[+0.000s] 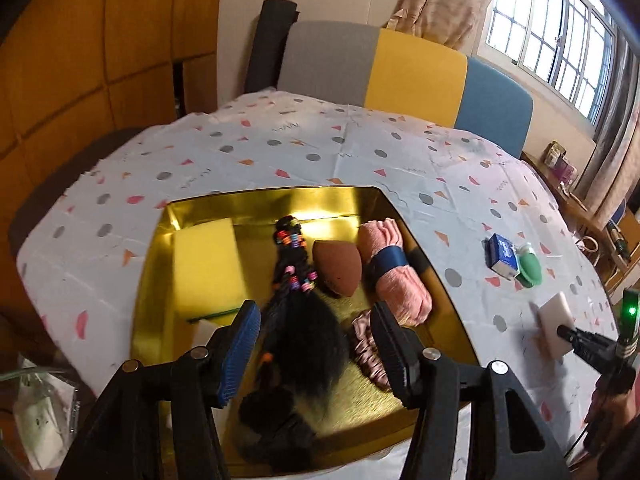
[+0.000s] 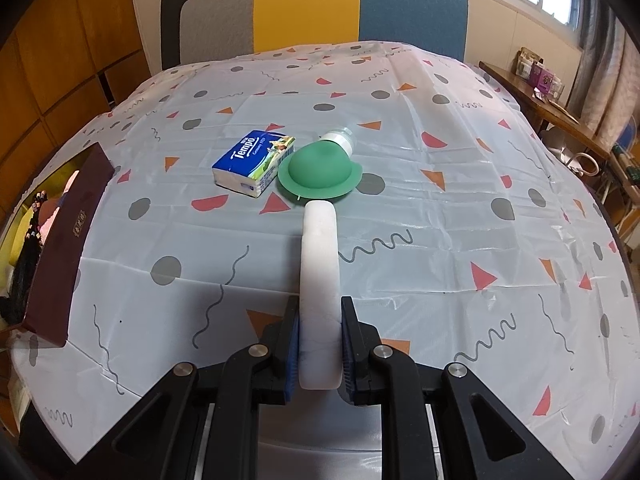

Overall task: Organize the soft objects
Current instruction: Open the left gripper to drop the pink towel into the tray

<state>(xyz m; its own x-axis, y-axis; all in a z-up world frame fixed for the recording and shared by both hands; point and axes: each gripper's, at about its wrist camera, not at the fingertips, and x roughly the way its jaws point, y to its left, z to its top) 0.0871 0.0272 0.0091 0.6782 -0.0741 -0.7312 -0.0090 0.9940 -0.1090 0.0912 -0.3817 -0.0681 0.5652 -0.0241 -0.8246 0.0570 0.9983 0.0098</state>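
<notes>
My left gripper (image 1: 316,320) is open above a gold-lined box (image 1: 272,202). In the box lie a yellow sponge (image 1: 206,264), a black hair piece with coloured beads (image 1: 302,320), a brown makeup sponge (image 1: 334,266), a rolled pink cloth with a blue band (image 1: 394,268) and a pink scrunchie (image 1: 366,350). My right gripper (image 2: 320,320) is shut on a white sponge (image 2: 320,248), held over the table; it also shows in the left wrist view (image 1: 556,326). A Tempo tissue pack (image 2: 252,160) and a green silicone item with a clear cap (image 2: 320,168) lie ahead.
The table has a white patterned cloth (image 2: 440,220). The box's dark red outer wall (image 2: 68,240) stands at the left of the right wrist view. A grey, yellow and blue chair back (image 2: 320,4) is behind the table. A wooden side table (image 2: 560,112) stands at right.
</notes>
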